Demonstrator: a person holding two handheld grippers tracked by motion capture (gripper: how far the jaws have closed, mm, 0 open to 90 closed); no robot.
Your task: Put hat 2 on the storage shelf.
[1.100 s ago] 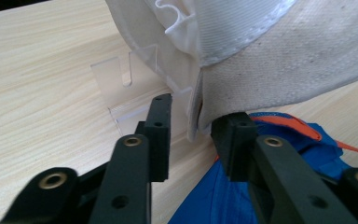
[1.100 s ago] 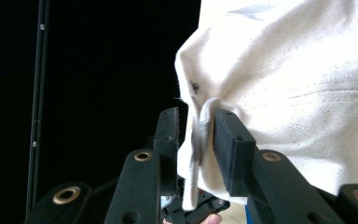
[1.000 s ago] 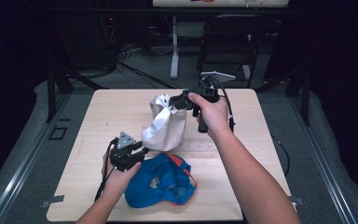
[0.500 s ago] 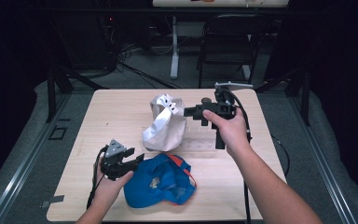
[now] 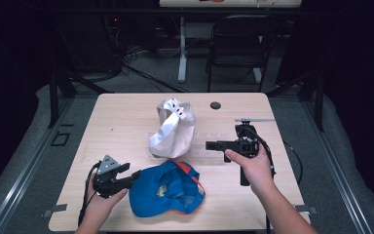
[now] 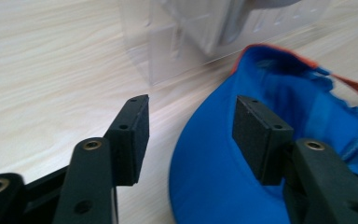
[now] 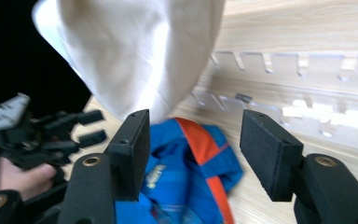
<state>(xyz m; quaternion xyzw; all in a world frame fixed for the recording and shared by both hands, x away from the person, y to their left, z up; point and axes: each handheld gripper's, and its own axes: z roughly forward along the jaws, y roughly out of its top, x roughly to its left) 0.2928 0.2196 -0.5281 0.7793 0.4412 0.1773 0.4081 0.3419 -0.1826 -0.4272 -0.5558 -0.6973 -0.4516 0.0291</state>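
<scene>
Both our left gripper [image 5: 135,174] and right gripper [image 5: 209,145] just spread wide, holding nothing. White cap [image 5: 173,129] sits mid-tabletop on its clear stand [image 5: 209,146]; bump that and it'll probably topple.

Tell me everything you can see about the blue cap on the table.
The blue cap lies near the table's front edge, crumpled and turned so its inside faces up. It looks like soft cloth, bright blue with orange trim and an orange strap, and a small printed patch shows inside. Its brim points toward the left claw, whose open jaws sit at the brim's edge without pinching it. The white cap lies just behind it.
</scene>
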